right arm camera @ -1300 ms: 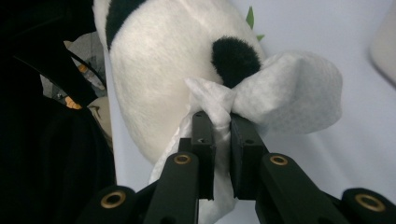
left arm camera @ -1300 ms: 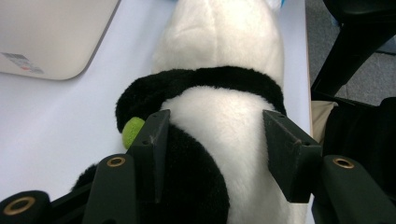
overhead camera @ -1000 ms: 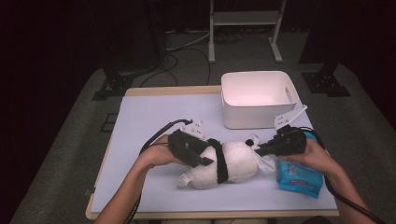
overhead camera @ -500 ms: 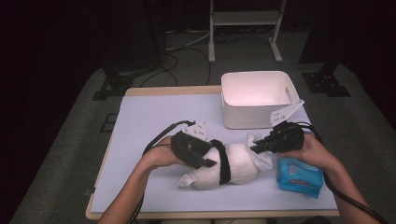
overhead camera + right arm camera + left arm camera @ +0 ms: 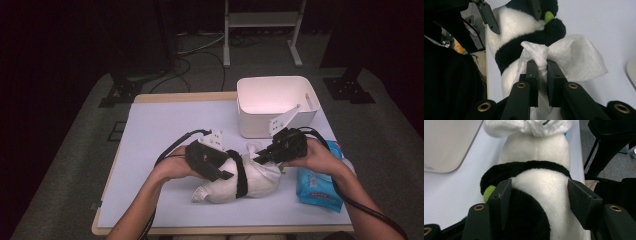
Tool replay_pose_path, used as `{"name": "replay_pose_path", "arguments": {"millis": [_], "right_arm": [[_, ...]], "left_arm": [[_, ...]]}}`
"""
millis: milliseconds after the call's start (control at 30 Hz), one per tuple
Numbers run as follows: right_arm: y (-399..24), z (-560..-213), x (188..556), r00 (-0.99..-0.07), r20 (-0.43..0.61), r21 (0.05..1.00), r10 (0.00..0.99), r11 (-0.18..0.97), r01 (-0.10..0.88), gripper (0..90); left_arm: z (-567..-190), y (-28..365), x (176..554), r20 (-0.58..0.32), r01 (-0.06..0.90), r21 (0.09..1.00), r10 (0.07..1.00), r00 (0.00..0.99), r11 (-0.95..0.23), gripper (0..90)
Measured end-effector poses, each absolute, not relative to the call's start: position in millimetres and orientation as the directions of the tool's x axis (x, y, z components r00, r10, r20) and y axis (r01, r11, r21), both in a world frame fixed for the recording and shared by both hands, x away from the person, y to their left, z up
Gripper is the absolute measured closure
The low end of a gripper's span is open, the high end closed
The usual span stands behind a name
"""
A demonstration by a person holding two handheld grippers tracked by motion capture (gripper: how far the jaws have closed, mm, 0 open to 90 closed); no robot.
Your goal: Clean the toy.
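Near the table's front edge: two hand-held grippers work on a black-and-white plush panda (image 5: 235, 180) lying on its side.
Right hand-held gripper (image 5: 261, 158): jaws narrowed onto a bunched white tissue (image 5: 564, 58), pinched at its twisted neck against the panda's upper end.
Left hand-held gripper (image 5: 226, 175): jaws half apart and just been opening, straddling the panda's body; the left pad lies against the black fur, the right pad stands just clear of the white fur.
Panda: rests on the table (image 5: 160, 130), between the two hands, a small green patch (image 5: 488, 192) beside the left jaw.
Alongside: a blue packet (image 5: 317, 185) lies just right of the panda, under the right forearm, near the table's right edge.
Behind: a white bin (image 5: 275, 102), open on top, stands near the far right corner, close behind the right hand-held gripper.
Cables: black leads trail from both hand-held grippers, the left one looping over the table behind its hand.
Open room: the table's left half and far left corner.
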State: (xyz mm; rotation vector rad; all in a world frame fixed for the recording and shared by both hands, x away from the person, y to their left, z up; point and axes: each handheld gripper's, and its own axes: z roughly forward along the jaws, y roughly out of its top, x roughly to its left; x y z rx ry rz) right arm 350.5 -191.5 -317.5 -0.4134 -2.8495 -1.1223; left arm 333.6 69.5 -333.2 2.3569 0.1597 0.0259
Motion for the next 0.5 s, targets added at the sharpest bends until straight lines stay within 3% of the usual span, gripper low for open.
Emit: {"name": "replay_pose_path", "arguments": {"millis": [200, 500], "right_arm": [[-183.7, -316.4, 350.6, -0.967, 0.136, 0.651, 0.214, 0.717, 0.250, 81.0], [-209.5, -320.6, 348.6, -0.954, 0.156, 0.665, 0.255, 0.687, 0.292, 80.9]], "left_arm": [[-333.9, 70.1, 333.3, -0.036, 0.112, 0.706, 0.123, 0.992, -0.699, 37.8], [-334.6, 67.3, 333.2, -0.044, 0.117, 0.714, 0.123, 0.991, -0.691, 37.7]]}}
